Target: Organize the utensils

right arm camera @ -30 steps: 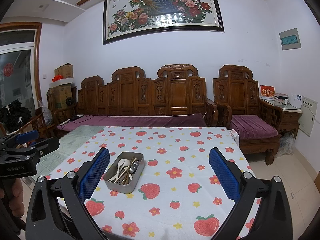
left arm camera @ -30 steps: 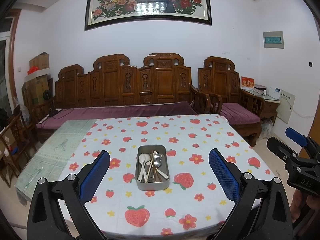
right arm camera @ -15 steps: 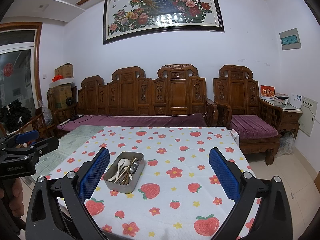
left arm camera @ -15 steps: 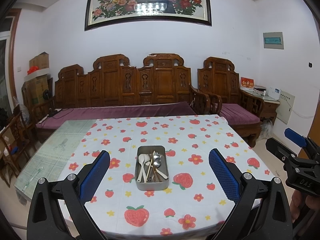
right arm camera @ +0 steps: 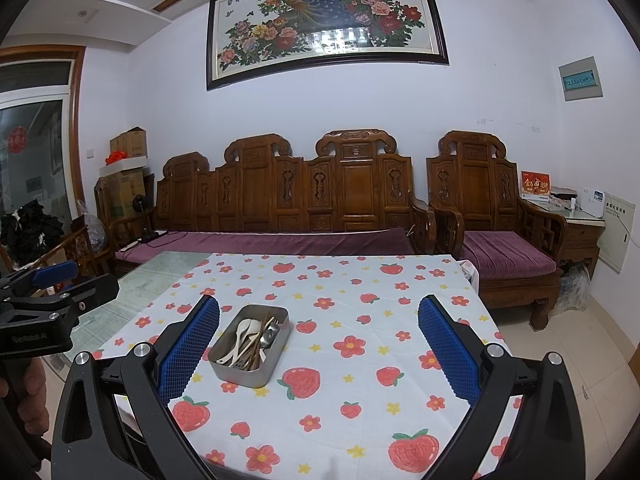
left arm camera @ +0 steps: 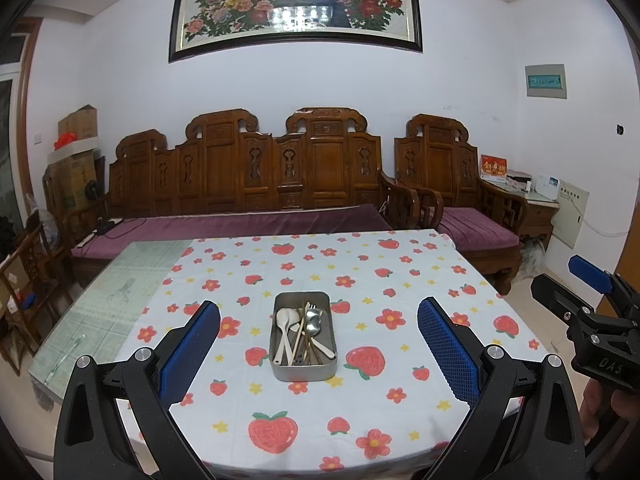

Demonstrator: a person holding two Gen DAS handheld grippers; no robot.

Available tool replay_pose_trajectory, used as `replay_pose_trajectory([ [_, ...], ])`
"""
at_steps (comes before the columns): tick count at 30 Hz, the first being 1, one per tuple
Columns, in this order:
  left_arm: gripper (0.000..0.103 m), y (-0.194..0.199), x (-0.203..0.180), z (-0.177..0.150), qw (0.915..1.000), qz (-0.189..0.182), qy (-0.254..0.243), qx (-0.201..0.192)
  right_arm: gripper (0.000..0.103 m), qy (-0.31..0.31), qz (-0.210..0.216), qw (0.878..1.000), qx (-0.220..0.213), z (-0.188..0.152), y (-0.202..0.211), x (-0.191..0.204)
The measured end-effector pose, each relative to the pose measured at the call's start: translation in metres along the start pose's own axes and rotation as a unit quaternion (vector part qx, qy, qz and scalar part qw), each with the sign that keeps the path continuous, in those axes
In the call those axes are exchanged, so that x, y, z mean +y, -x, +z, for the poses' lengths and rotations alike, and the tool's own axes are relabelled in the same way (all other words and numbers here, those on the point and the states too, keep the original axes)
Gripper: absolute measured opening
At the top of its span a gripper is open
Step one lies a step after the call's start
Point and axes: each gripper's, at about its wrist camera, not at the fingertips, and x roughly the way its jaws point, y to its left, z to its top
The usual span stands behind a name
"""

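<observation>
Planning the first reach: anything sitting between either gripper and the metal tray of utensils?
Nothing visible. The left gripper and right gripper are both open, and only bare tablecloth lies between them and the tray. Inside, spoons and chopsticks lie jumbled together.

A white tablecloth (left arm camera: 360,412) printed with red strawberries, red flowers and small yellow stars. A grey metal tin (left arm camera: 303,372) holds cream-white spoons (left arm camera: 285,326) and tan chopsticks (right arm camera: 256,340). Both grippers' pads (right arm camera: 192,350) are blue with a diamond texture on black frames.
</observation>
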Motion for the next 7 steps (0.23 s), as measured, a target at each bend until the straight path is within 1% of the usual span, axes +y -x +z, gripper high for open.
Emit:
replay_pose_trajectory([
  [7, 0.095, 0.0008, -0.0010, 0.0006, 1.0000, 0.000, -0.001, 0.000, 0.100, 0.000, 0.000, 1.000, 0.000, 0.0002, 0.0012, -0.0010],
])
